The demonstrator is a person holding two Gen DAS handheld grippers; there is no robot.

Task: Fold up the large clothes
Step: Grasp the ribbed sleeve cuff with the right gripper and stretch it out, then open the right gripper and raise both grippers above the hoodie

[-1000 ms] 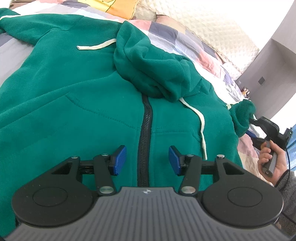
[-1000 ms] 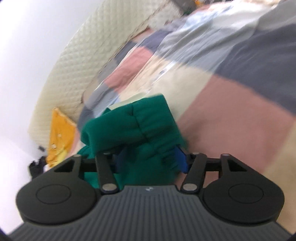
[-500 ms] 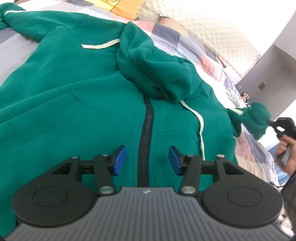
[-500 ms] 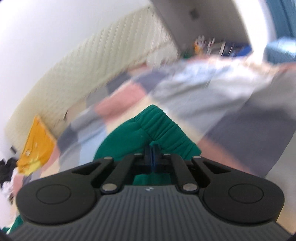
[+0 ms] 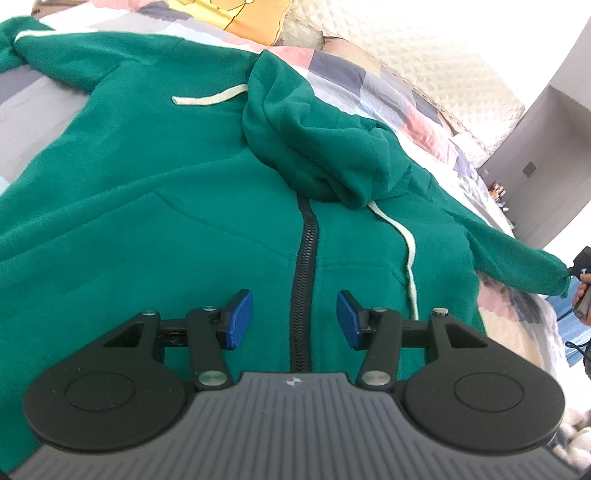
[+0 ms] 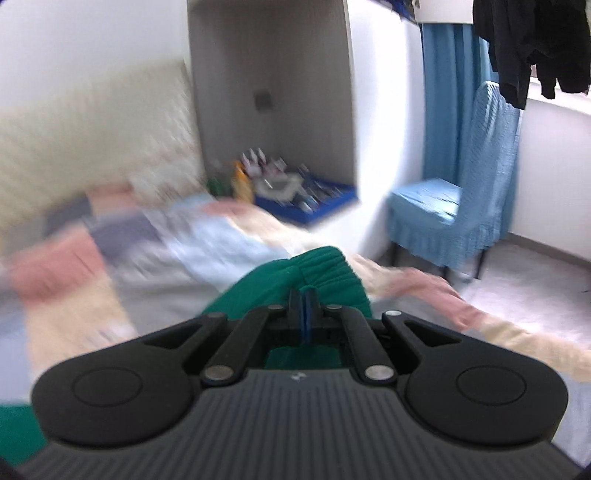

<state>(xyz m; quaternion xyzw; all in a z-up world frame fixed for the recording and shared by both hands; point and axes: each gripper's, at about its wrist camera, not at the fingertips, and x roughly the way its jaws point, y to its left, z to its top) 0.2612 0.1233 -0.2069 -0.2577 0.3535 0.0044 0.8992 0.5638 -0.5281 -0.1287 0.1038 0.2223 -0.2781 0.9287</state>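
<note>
A large green zip hoodie [image 5: 166, 206] lies front up on the bed, its hood [image 5: 317, 140] flopped over the chest above the black zipper [image 5: 304, 266]. My left gripper [image 5: 294, 319] is open and empty, hovering over the zipper near the hem. My right gripper [image 6: 303, 302] is shut on the ribbed cuff [image 6: 325, 269] of the hoodie's right sleeve. In the left wrist view that sleeve [image 5: 517, 262] stretches out straight past the bed's right edge to the right gripper [image 5: 581, 264].
The bed has a patchwork quilt [image 5: 373, 85] and a quilted cream headboard [image 5: 424, 55]; a yellow cushion [image 5: 236, 18] lies at the head. A blue covered chair [image 6: 454, 206], a blue curtain [image 6: 450, 96] and a cluttered blue tray [image 6: 306, 192] stand beyond the bed's right side.
My right gripper closed on the sleeve cuff and pulled it out to the right, straightening the bunched sleeve. My left gripper stayed open over the zipper.
</note>
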